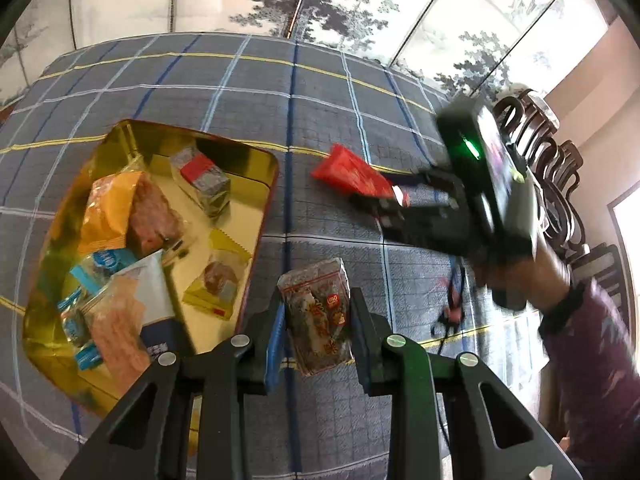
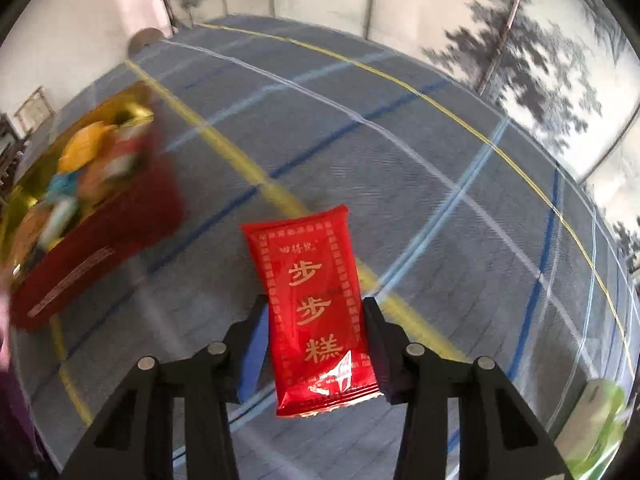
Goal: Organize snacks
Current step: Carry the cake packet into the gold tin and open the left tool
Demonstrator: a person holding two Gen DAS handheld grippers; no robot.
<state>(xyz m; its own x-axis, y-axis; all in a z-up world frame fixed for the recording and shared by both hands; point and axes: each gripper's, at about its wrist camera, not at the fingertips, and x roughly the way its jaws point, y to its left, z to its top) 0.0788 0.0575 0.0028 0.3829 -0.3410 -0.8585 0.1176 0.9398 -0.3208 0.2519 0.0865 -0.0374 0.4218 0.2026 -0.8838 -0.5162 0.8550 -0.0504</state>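
left gripper (image 1: 316, 320): I've got both fingers clamped on a clear-wrapped snack (image 1: 316, 316), held just right of the gold tin (image 1: 256, 208)

right gripper (image 2: 316, 340): pinching the red packet (image 2: 316, 308), it sticks out far past my fingertips, above the plaid cloth (image 2: 440, 208)

gold tin: on my left, full of snacks

The rectangular tin box (image 1: 256, 216) has a shiny golden metal inside, like a mirror, and a matt dark red outer wall (image 2: 100, 256). The red foil snack packet (image 2: 316, 308) looks glossy and smooth. The clear plastic snack wrapper (image 1: 316, 312) is crinkled. The grey checked tablecloth (image 1: 240, 92) is quilted matt fabric.
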